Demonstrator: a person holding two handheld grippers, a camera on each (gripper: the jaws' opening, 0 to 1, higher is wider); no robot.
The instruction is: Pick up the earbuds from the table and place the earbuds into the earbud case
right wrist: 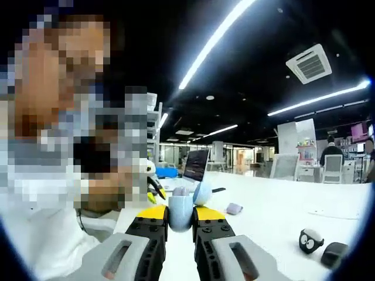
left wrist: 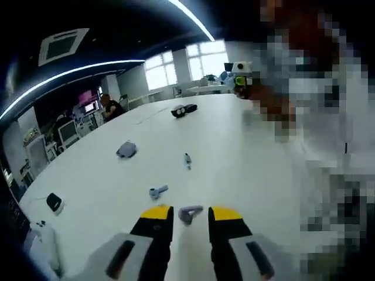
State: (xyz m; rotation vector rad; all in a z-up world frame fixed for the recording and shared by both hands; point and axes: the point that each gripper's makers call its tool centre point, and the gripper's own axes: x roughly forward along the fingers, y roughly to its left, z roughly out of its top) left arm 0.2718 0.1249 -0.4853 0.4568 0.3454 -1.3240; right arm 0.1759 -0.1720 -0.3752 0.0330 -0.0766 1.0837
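A small grey earbud (left wrist: pixel 190 213) lies on the white table (left wrist: pixel 234 152) right between the yellow tips of my left gripper (left wrist: pixel 191 214), whose jaws stand apart on either side of it without clearly touching it. A second grey earbud (left wrist: pixel 157 191) rests on the table just ahead and to the left. In the right gripper view, my right gripper (right wrist: pixel 180 213) is shut on a light blue earbud case (right wrist: pixel 179 211). The case is held above the table with its lid (right wrist: pixel 202 192) swung open.
A small dark piece (left wrist: pixel 187 159), a grey pouch (left wrist: pixel 126 150) and black objects (left wrist: pixel 184 110) (left wrist: pixel 54 202) lie on the table. A laptop (right wrist: pixel 196 164), a grey item (right wrist: pixel 234 208) and a black-and-white toy (right wrist: pixel 310 239) stand near the right gripper. A person stands close by.
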